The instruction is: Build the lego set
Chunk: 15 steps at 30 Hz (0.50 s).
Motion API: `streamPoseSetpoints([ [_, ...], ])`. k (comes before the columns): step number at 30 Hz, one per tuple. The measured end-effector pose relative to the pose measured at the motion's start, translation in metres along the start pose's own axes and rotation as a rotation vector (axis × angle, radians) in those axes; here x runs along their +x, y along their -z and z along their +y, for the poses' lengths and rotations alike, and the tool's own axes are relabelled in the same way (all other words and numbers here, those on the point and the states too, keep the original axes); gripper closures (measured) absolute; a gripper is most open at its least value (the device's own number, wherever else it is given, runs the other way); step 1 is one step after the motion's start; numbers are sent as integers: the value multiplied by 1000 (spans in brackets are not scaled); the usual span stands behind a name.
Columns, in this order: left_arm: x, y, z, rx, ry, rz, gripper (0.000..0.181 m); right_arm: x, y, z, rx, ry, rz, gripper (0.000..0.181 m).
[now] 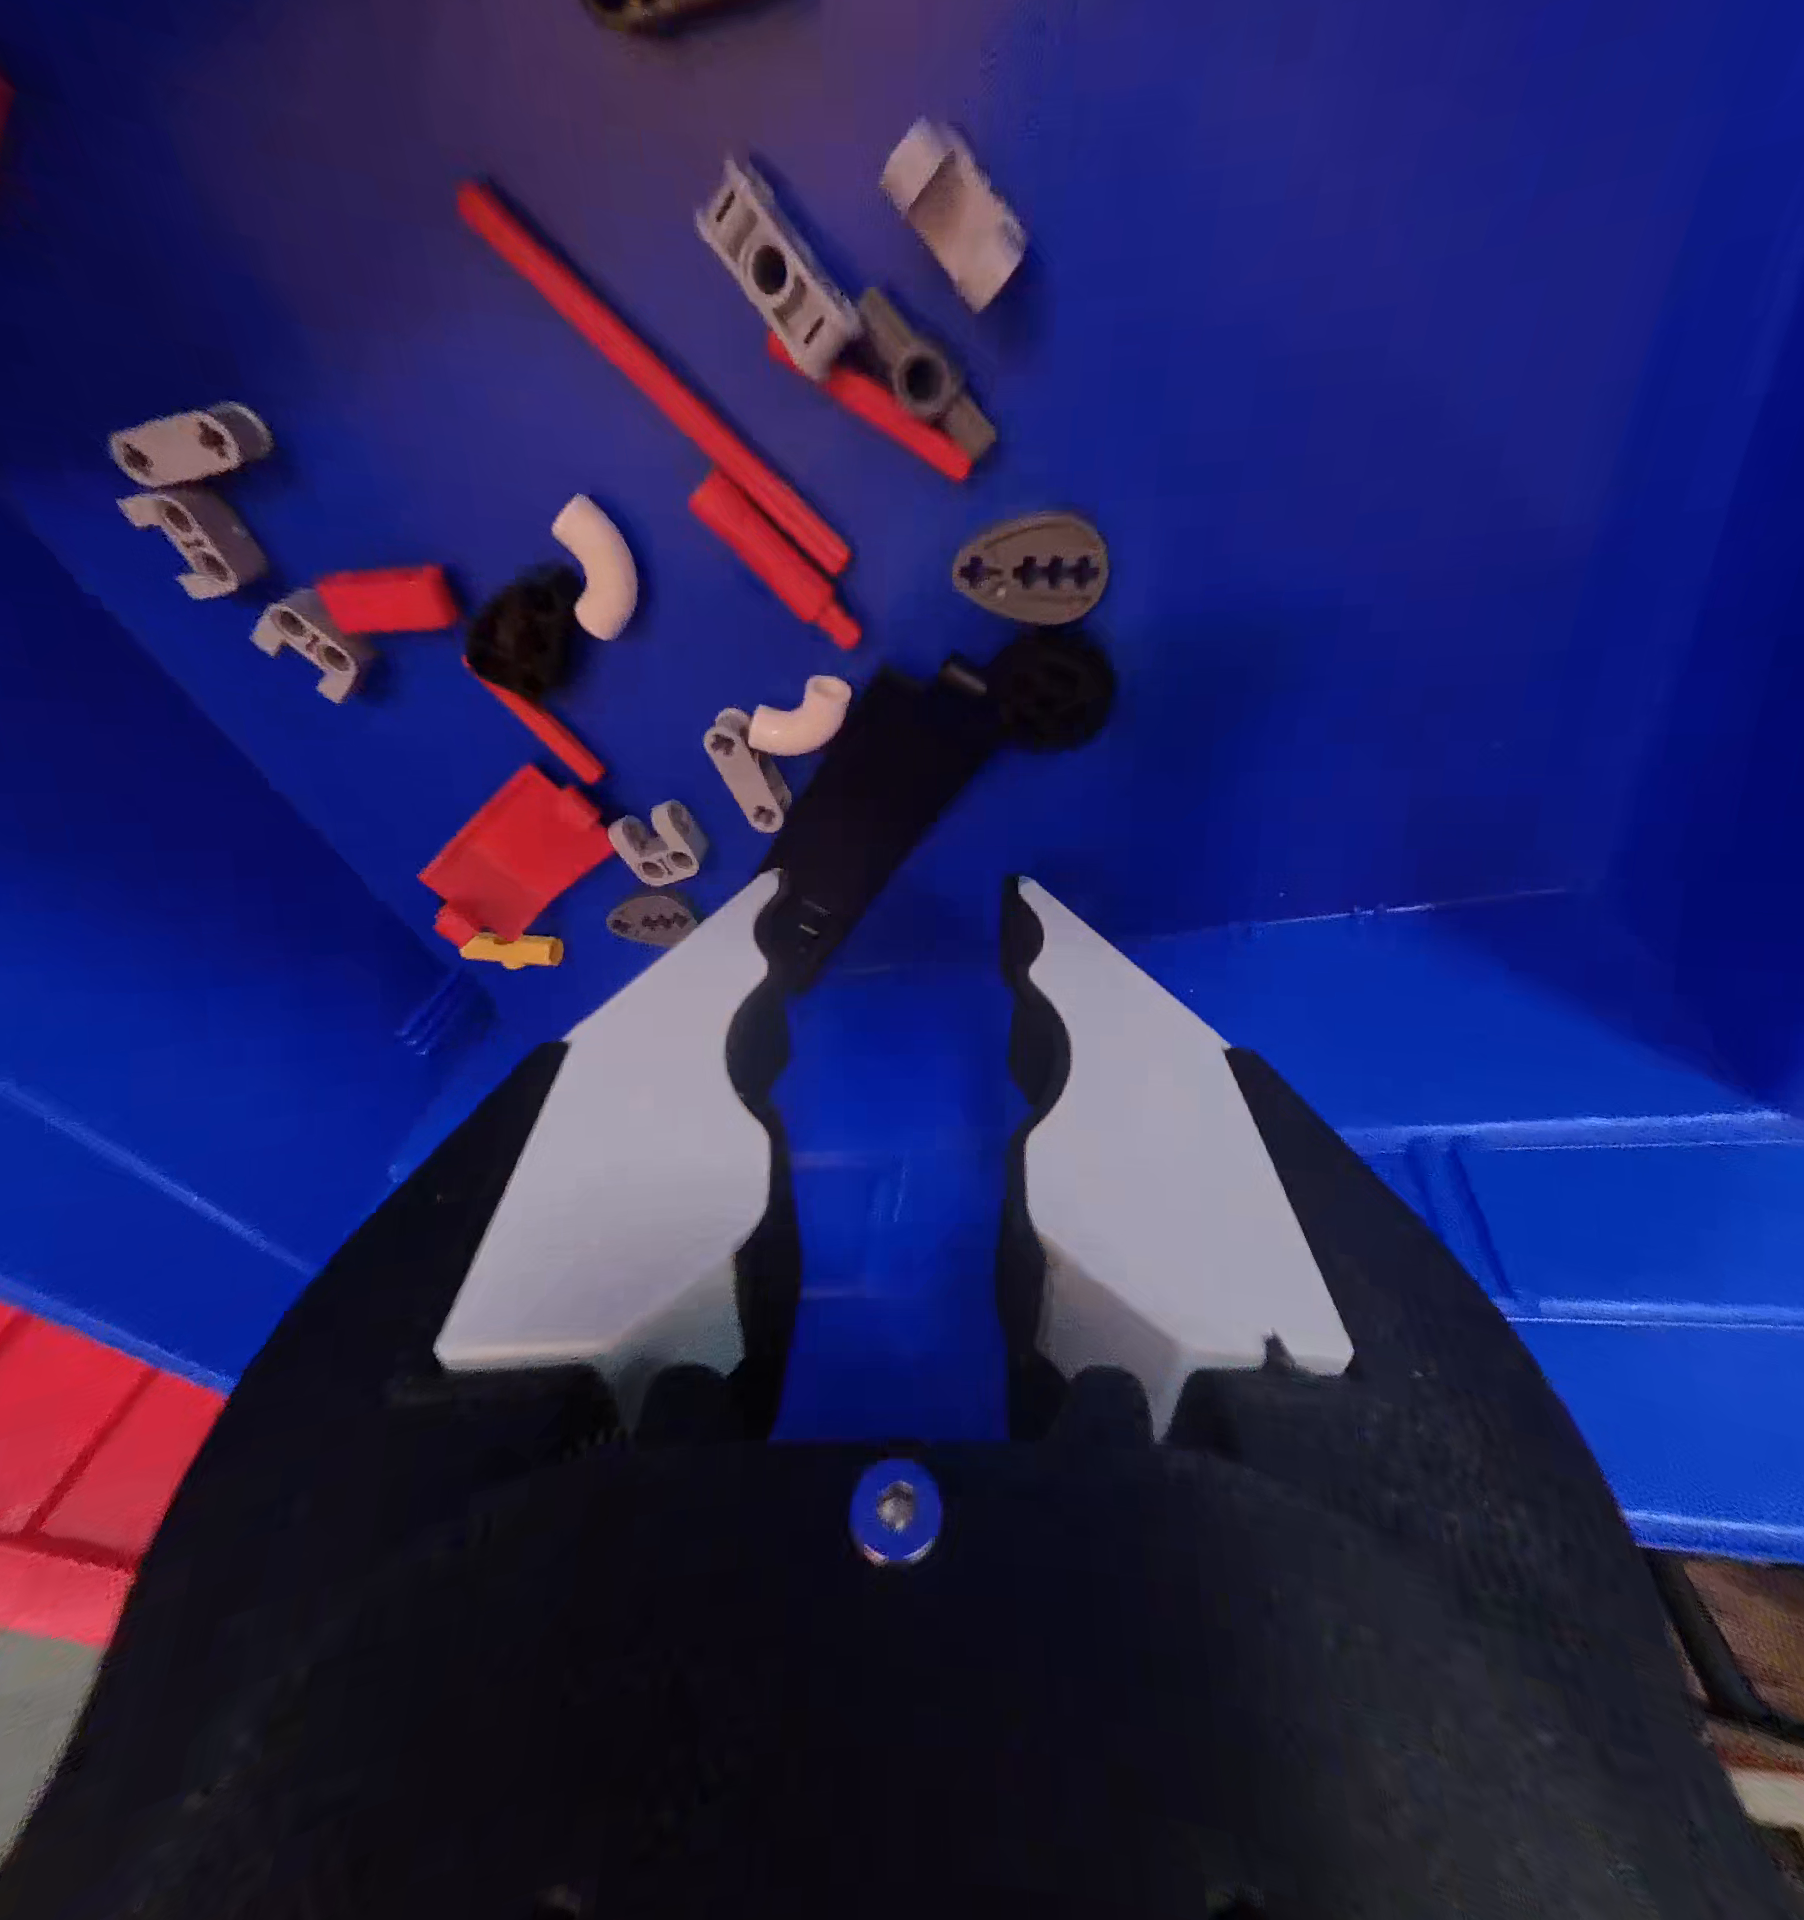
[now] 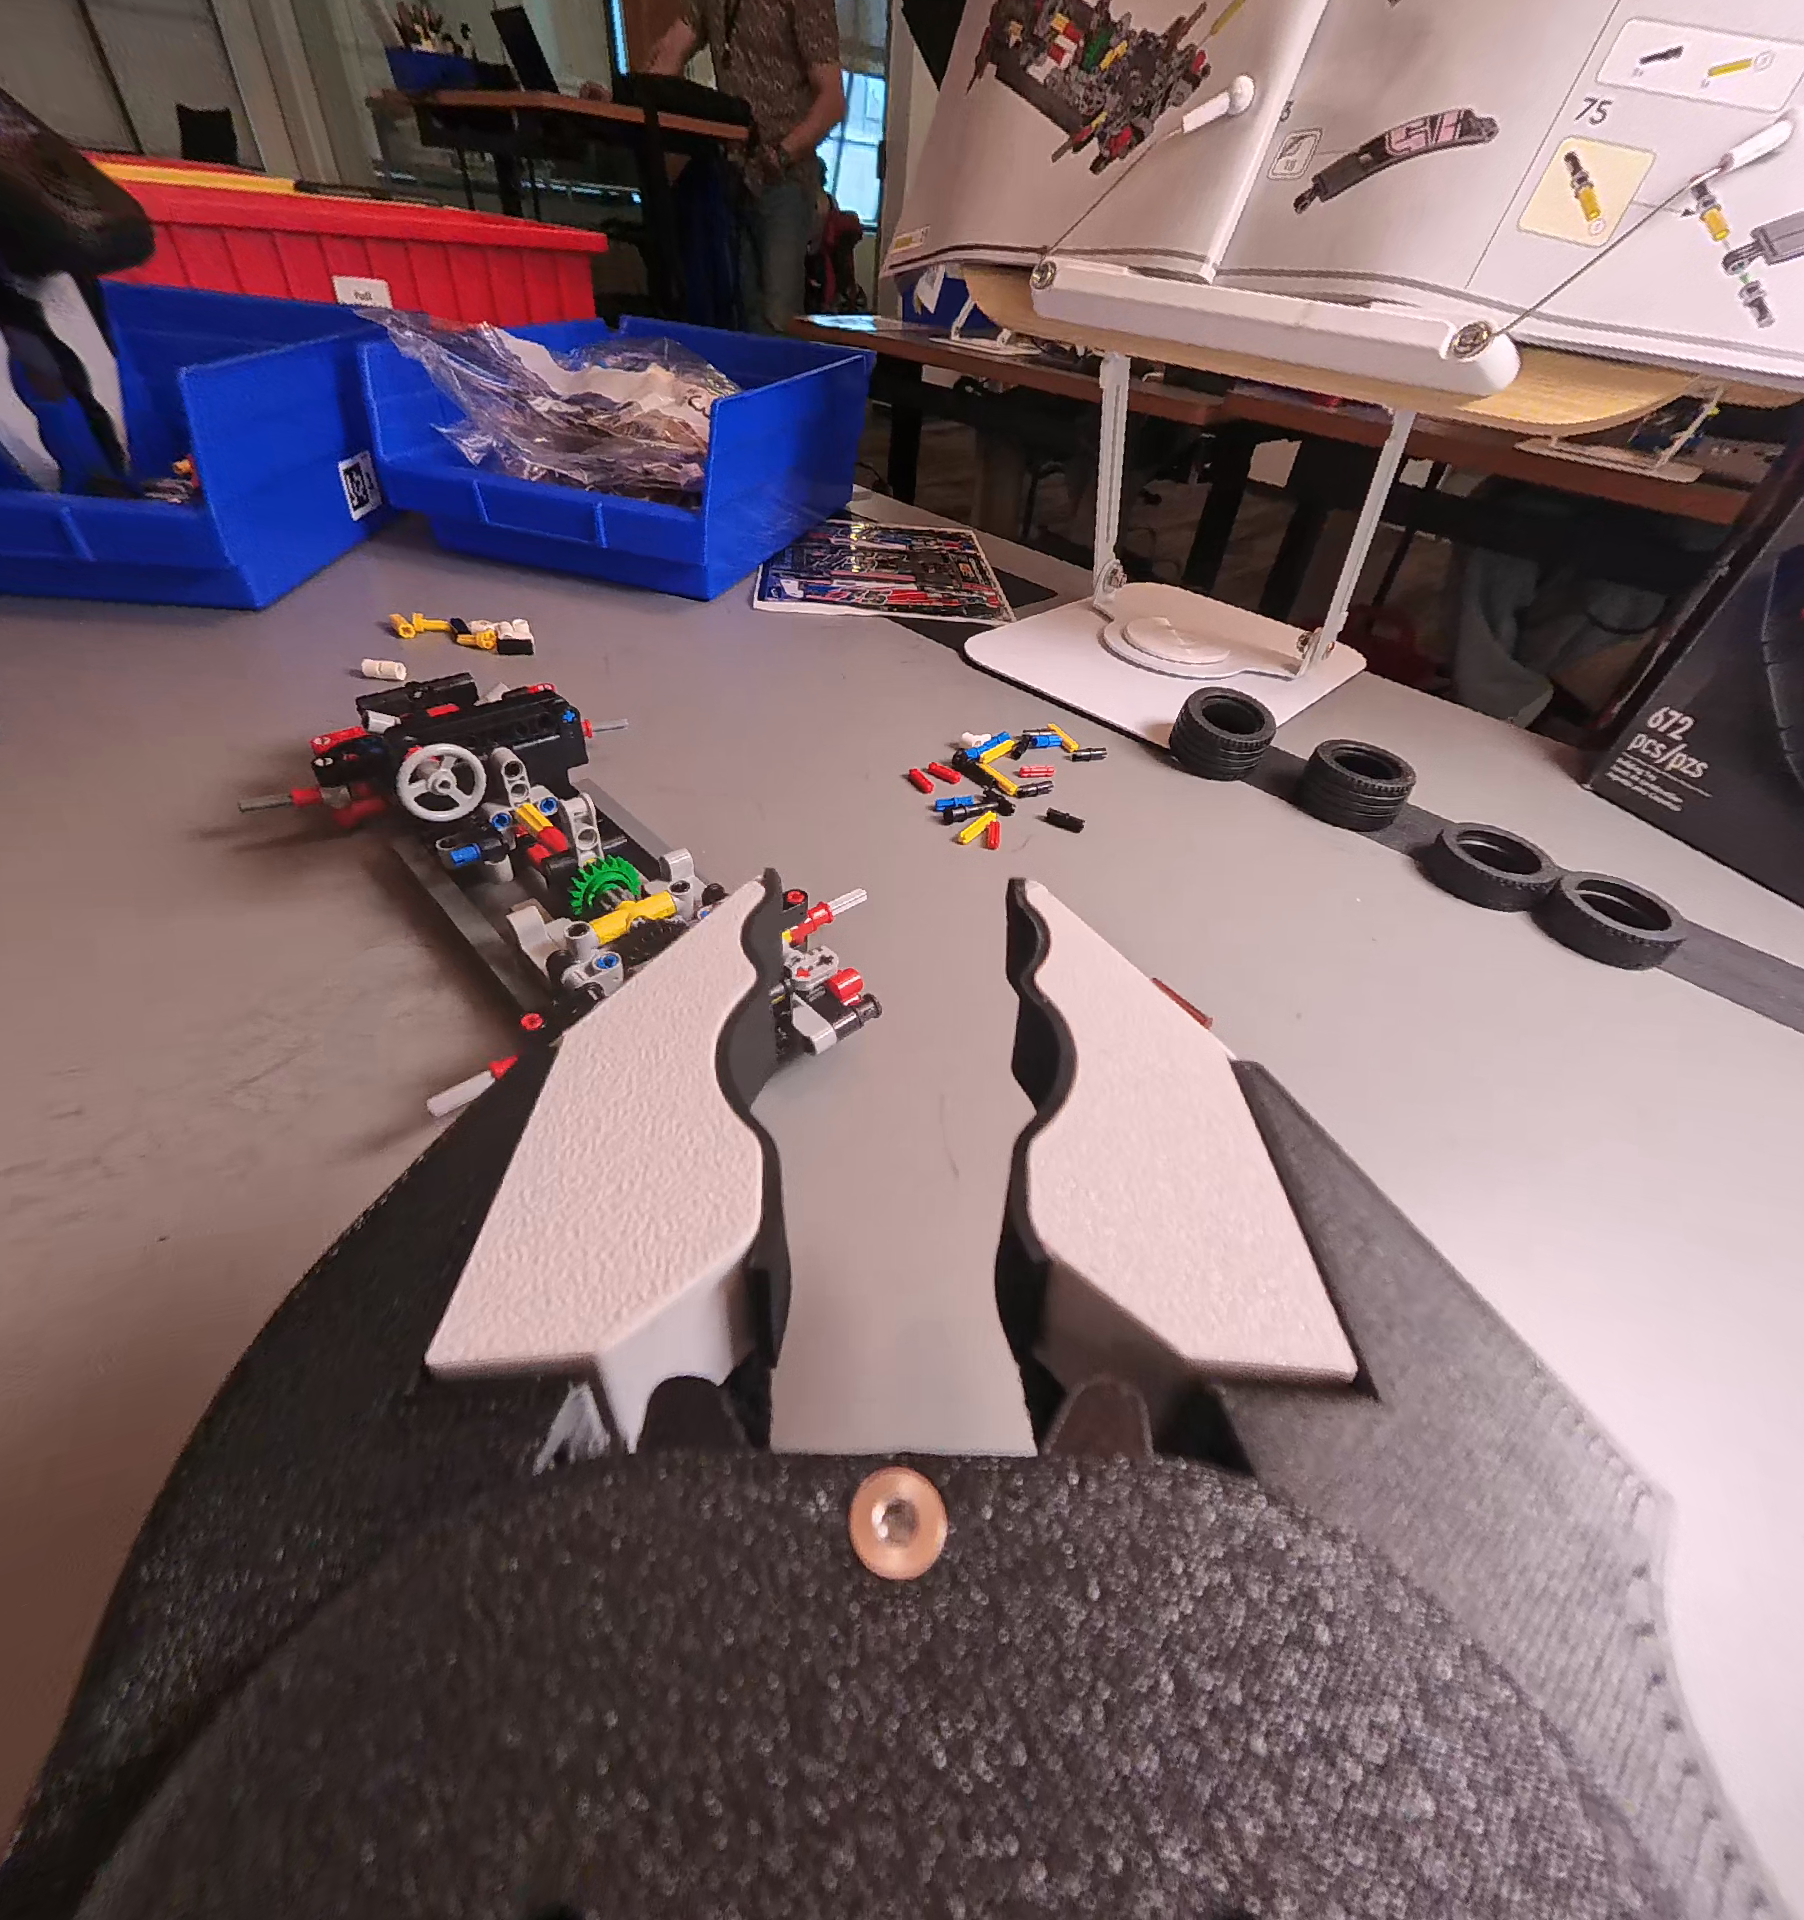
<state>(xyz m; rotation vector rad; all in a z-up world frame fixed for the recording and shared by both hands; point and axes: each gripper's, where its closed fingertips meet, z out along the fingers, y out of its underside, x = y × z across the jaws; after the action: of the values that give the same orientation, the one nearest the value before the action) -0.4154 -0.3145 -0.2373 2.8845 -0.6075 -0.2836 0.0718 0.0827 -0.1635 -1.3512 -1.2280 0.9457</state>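
Observation:
My left gripper [image 1: 893,894] is open and empty inside a blue bin [image 1: 1397,520]. On the bin floor lie loose Lego parts: a long black panel piece [image 1: 877,790] just ahead of my left fingertip, red axles [image 1: 649,374], grey connectors [image 1: 773,270] and white curved tubes [image 1: 597,566]. My right gripper [image 2: 893,894] is open and empty, low over the grey table [image 2: 1293,1091]. The partly built Lego chassis [image 2: 503,821] lies ahead of it to the left, its near end beside my left finger. The left gripper also shows at the far left of the right wrist view [image 2: 36,343], down in a bin.
A pile of small coloured pins [image 2: 1002,779] lies ahead on the table, with several black tyres [image 2: 1355,784] to the right. An instruction booklet [image 2: 1397,135] rests on a white stand. A second blue bin [image 2: 773,457] holds plastic bags, a red bin [image 2: 358,260] stands behind, and a dark box [image 2: 1750,675] is at the right. The grippers' ends are close to 65 cm from one another.

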Motion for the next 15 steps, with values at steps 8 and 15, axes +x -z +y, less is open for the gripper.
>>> streamPoseSetpoints([
  [8, -7, -16, 0, -73, 15, 117, 145, 1, -2, 4, -15, -14, -2, 141],
  [15, -7, -15, -4, -71, 59, 185, 150, 1, -2, 4, -13, -15, -10, 141],
])
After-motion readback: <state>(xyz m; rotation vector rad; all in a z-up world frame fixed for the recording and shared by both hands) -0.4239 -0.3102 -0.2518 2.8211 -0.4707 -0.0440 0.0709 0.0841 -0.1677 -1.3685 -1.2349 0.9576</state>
